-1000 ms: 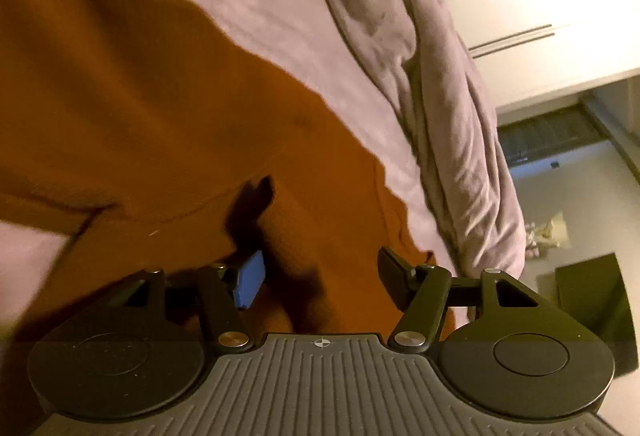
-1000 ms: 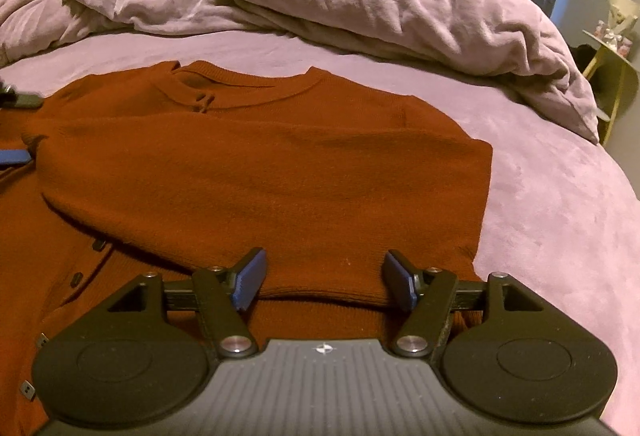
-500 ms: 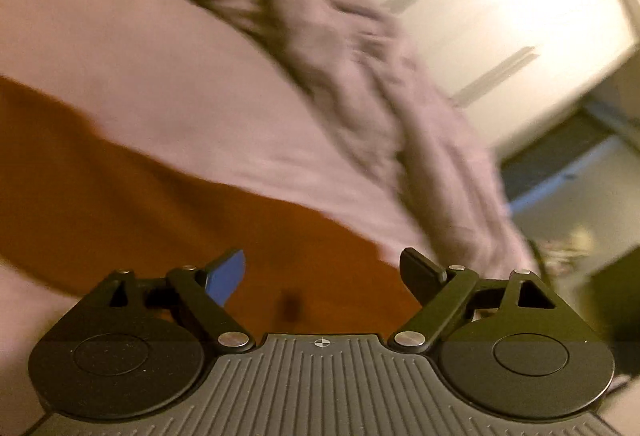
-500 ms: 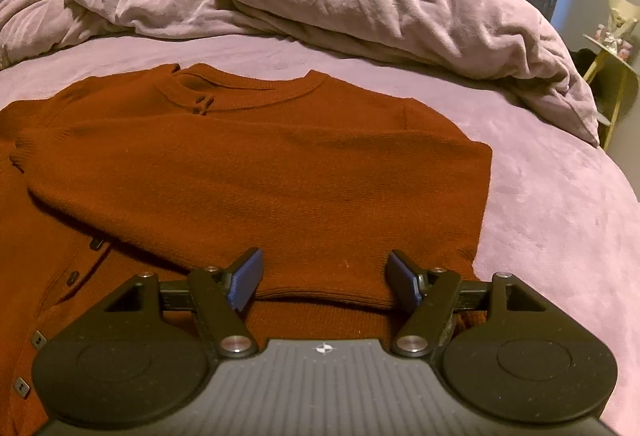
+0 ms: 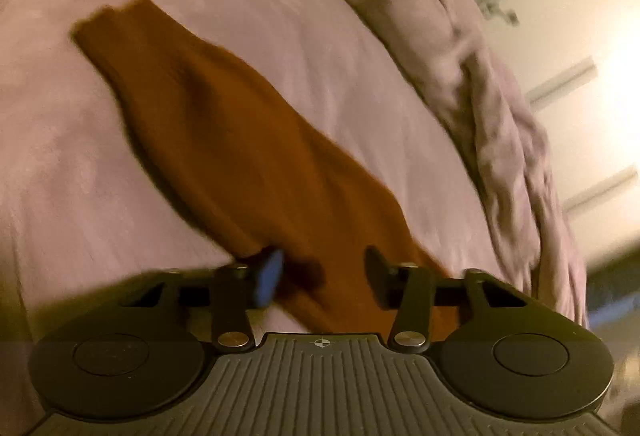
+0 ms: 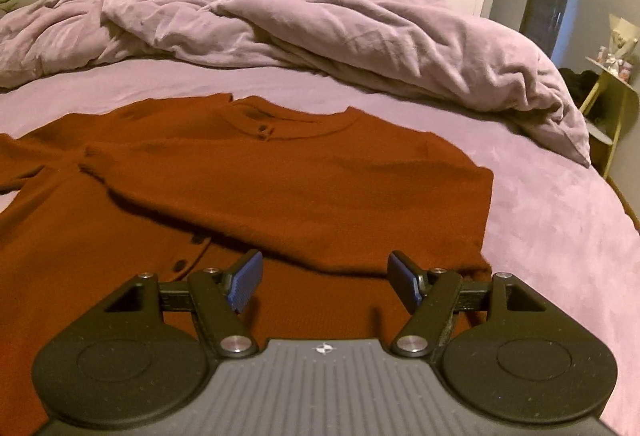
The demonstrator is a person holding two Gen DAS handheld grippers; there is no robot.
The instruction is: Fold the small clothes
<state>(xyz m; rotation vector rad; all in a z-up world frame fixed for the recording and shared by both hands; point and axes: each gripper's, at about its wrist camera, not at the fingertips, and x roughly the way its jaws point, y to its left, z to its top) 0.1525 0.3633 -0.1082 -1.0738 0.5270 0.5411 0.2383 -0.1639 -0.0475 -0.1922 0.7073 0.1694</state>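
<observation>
Cardigan (image 6: 280, 195): rust-orange knit, lying flat on the lilac bedsheet (image 6: 560, 236), one sleeve already folded across the chest
Other sleeve (image 5: 224, 139): stretched out straight over the sheet, pretty blurry in the left view
Left gripper (image 5: 320, 276): jaws closing in, sleeve fabric sits between them, pads not pressing it yet
Right gripper (image 6: 324, 280): spread wide, hovering over the hem, nothing held
Duvet (image 6: 320, 23): crumpled heap behind the cardigan
</observation>
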